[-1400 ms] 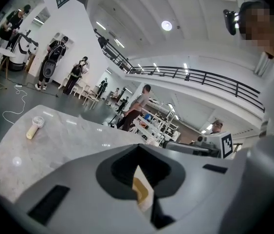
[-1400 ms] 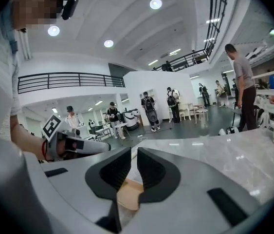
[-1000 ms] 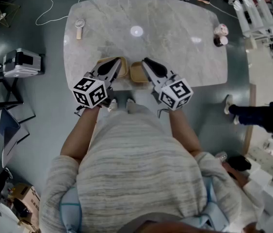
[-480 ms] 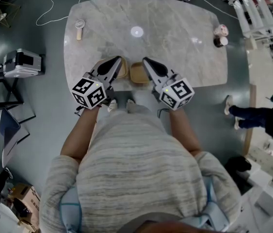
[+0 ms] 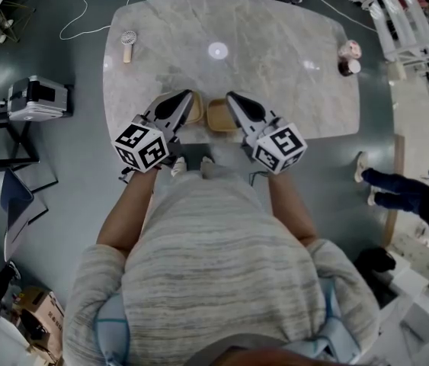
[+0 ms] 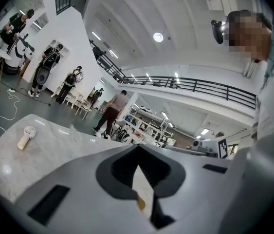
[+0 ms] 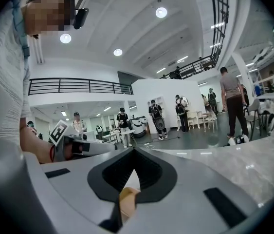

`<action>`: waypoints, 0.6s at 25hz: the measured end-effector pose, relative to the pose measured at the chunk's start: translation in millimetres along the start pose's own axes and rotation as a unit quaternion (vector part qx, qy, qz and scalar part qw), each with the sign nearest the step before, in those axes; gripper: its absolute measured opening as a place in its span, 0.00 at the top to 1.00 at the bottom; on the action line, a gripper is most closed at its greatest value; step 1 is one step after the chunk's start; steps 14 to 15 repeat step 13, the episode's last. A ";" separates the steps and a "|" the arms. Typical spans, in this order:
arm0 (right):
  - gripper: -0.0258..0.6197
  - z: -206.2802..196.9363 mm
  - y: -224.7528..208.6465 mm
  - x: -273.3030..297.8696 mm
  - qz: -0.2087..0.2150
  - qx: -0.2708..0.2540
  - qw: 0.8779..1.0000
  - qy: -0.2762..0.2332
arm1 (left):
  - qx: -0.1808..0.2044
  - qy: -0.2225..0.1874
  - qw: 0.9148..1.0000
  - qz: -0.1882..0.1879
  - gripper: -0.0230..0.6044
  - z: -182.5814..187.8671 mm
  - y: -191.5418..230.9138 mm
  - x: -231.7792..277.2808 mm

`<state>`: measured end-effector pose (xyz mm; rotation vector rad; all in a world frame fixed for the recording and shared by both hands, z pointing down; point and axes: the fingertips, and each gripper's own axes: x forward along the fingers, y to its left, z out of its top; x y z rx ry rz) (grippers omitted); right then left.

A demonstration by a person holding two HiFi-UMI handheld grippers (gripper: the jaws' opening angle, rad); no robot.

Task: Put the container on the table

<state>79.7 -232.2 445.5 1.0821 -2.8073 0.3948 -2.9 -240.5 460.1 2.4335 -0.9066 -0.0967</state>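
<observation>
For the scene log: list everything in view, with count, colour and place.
table: one, grey marble, centre.
left container: one, tan, table's near edge.
right container: one, tan, just right of it.
fan: one, pale, handheld, table's far left corner.
small items: two, pink and dark, table's right edge.
case: one, silver, floor at left.
bystander: one, dark trousers, floor at right.
left gripper: grey, shut on left container's rim.
right gripper: grey, shut on right container's rim.
</observation>
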 end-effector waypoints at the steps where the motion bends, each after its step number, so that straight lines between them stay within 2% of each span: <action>1: 0.96 -0.9 0.5 0.2 0.001 -0.001 1.000 0.001 | 0.000 0.000 1.000 0.000 0.96 -0.4 0.2 -0.2; 15: 0.96 -7.7 1.7 5.6 0.001 -0.004 1.000 0.014 | -0.006 0.004 1.000 -0.003 0.96 -3.3 4.6 -2.7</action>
